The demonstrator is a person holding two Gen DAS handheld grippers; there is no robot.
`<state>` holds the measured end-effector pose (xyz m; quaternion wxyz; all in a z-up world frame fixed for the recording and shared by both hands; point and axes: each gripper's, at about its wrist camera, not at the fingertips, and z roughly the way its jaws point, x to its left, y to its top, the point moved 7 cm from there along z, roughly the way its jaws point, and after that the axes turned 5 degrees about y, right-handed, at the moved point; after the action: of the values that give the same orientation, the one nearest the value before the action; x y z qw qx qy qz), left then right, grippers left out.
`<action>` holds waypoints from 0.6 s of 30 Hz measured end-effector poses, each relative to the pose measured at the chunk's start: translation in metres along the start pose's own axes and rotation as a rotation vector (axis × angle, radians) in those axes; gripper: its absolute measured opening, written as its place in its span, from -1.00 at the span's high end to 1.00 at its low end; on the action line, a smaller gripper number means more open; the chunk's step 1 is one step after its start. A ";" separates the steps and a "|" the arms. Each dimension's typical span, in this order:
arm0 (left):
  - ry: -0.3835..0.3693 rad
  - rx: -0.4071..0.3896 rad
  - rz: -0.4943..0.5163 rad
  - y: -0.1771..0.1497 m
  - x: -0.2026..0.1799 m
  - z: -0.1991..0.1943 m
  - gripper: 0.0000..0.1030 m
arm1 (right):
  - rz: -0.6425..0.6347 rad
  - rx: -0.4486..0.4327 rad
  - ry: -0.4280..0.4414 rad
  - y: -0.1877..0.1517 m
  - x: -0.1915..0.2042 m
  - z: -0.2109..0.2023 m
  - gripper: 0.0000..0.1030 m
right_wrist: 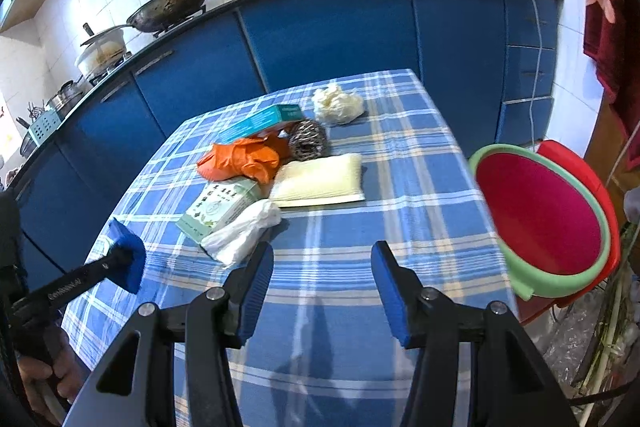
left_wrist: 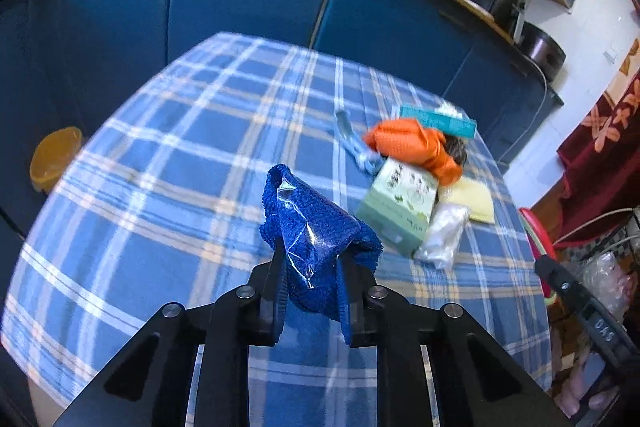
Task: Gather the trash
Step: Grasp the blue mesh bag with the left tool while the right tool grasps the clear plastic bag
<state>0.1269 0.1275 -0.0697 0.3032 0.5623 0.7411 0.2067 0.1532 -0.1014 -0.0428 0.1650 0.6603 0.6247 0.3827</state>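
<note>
Blue-and-white checked cloth covers the table, which stands before blue kitchen cabinets. Off the table's right edge sits a red basin with a green rim. Near the far end lies a cluster of clutter: a pale yellow sponge pad, an orange rubber glove, a green printed box touching a crumpled white plastic bag, a teal carton, a steel scourer and a wad of white plastic. The left gripper is clamped on a blue knitted cloth in clear wrap, lifted off the table. The right gripper hangs empty above the cloth, its jaws apart.
</note>
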 end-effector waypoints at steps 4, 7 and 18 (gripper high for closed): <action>0.025 -0.031 0.000 0.007 0.011 -0.004 0.59 | -0.012 0.026 0.018 -0.001 0.013 0.013 -0.06; 0.033 -0.043 0.000 0.009 0.019 -0.005 0.59 | -0.018 0.047 0.033 0.000 0.024 0.023 -0.06; 0.029 -0.039 -0.026 0.008 0.035 0.003 0.59 | 0.047 0.140 0.087 -0.001 0.048 0.065 -0.07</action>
<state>0.1281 0.1634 -0.0746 0.3058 0.5437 0.7485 0.2252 0.1952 -0.0386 -0.0713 0.0823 0.6675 0.6408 0.3703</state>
